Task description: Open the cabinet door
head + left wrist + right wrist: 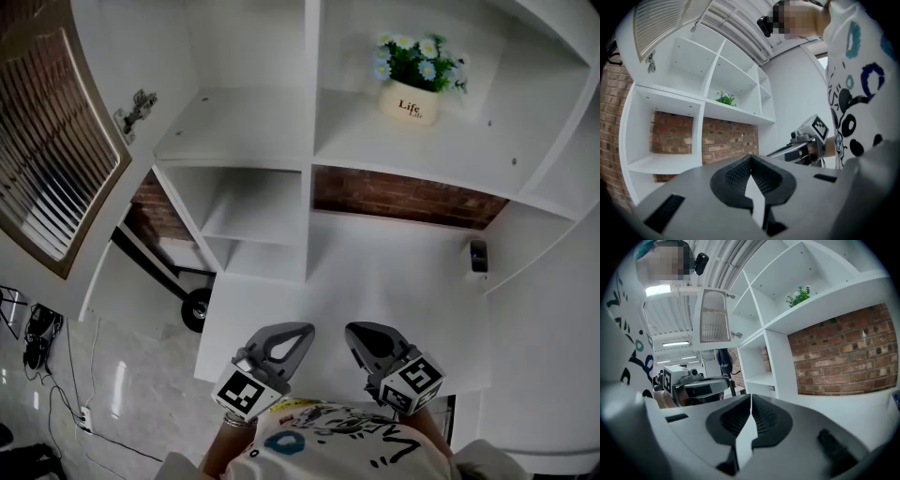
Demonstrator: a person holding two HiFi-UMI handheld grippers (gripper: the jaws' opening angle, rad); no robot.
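The louvred cabinet door [47, 141] with its brown frame stands swung wide at the upper left, its hinge [136, 111] bare against the open white compartment [239, 122]. It also shows in the left gripper view as the door [665, 18] at the top, and in the right gripper view as the door [715, 322]. My left gripper [295, 333] and right gripper [358, 334] hang side by side close to my body, above the white counter [394, 281], away from the door. Both are shut with nothing between the pads [750, 161] [751, 401].
A pot of daisies [412, 80] stands on the upper right shelf. A small dark object [478, 255] sits at the counter's right end. A cart wheel [197, 309] and cables [42, 347] lie on the floor at the left. Brick wall [403, 197] backs the counter.
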